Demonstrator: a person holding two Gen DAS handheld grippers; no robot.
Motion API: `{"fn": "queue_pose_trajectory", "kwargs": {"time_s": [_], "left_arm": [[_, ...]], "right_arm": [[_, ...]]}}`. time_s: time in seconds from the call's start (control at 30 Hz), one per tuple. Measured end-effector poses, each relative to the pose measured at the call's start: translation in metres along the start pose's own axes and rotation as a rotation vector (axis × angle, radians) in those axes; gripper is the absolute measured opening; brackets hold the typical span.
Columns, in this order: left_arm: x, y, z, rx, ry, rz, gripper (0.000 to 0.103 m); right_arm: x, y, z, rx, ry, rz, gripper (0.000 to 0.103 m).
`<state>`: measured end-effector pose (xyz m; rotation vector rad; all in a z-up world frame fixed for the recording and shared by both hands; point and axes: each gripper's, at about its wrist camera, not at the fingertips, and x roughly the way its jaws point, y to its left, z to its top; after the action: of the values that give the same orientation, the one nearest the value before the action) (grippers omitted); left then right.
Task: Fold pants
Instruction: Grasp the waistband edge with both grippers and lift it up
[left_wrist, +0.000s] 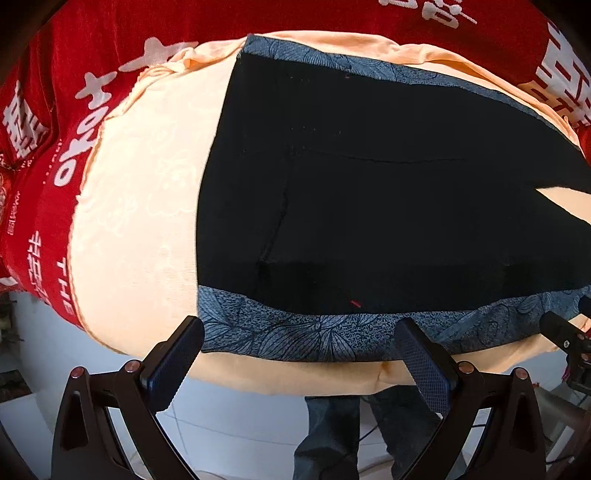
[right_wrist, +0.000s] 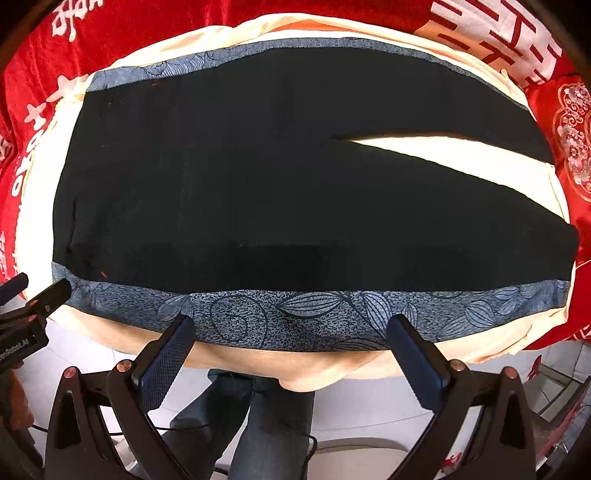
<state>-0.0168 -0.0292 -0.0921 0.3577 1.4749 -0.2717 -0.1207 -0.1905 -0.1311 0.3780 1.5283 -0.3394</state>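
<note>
- The black cloth pants (right_wrist: 258, 177) look matt and smooth.
- Their blue-grey leaf-printed side bands (right_wrist: 295, 317) look speckled and matt.
- The peach cloth table cover (left_wrist: 140, 221) bears a faint woven pattern.
- The red velvety cloth (left_wrist: 48, 66) has a soft sheen.
- The black plastic gripper fingers (right_wrist: 166, 365) carry cross-hatched textured pads.

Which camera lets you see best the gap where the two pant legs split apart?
The right wrist view: the gap between the legs of the black pants shows as a long pale wedge. The left wrist view catches only its start at the right edge.
</note>
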Motion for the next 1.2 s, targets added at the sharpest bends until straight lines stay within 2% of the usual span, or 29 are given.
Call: {"fn": "queue_pose_trajectory", "kwargs": {"time_s": [0.2,0.27,0.3,0.37,0.47,0.5,0.53,0.6,0.7,0.77,0.93,1.03,1.2], "left_arm": [[0.011,-0.006,-0.002,0.000,-0.005,-0.034,0.103],[0.014,-0.004,-0.001,-0.001,-0.007,-0.047,0.103],[0.014,-0.002,0.000,-0.006,-0.011,-0.056,0.103],[0.011,0.006,-0.001,-0.028,-0.033,-0.095,0.103],[0.010,0.025,-0.008,-0.096,-0.049,-0.210,0.103],[0.012,0.033,-0.012,-0.127,-0.048,-0.262,0.103],[0.014,0.038,-0.016,-0.147,-0.050,-0.291,0.103],[0.019,0.044,-0.024,-0.166,-0.050,-0.328,0.103],[0.031,0.047,-0.034,-0.179,-0.031,-0.374,0.103],[0.042,0.047,-0.041,-0.195,-0.009,-0.408,0.103],[0.059,0.041,-0.053,-0.212,0.022,-0.439,0.103],[0.071,0.037,-0.050,-0.234,0.041,-0.443,0.103],[0.071,0.030,-0.040,-0.303,0.052,-0.514,0.103]], "right_arm": [[0.008,-0.003,0.000,0.012,-0.011,0.020,0.103],[0.006,-0.005,-0.002,0.029,-0.032,0.062,0.103],[0.004,-0.007,-0.004,0.042,-0.045,0.099,0.103],[0.001,-0.013,-0.008,0.083,-0.065,0.226,0.103],[0.009,-0.021,-0.016,0.167,-0.055,0.528,0.103],[0.017,-0.021,-0.021,0.196,-0.041,0.637,0.100],[0.024,-0.020,-0.027,0.210,-0.031,0.677,0.097],[0.043,-0.013,-0.033,0.238,0.017,0.748,0.077],[0.078,-0.004,-0.048,0.290,0.090,0.850,0.075],[0.096,0.000,-0.053,0.323,0.110,0.910,0.075],[0.136,0.005,-0.053,0.457,0.101,1.046,0.075],[0.134,0.007,-0.044,0.486,0.066,1.123,0.075],[0.083,0.008,-0.028,0.433,-0.027,1.249,0.075]]}}
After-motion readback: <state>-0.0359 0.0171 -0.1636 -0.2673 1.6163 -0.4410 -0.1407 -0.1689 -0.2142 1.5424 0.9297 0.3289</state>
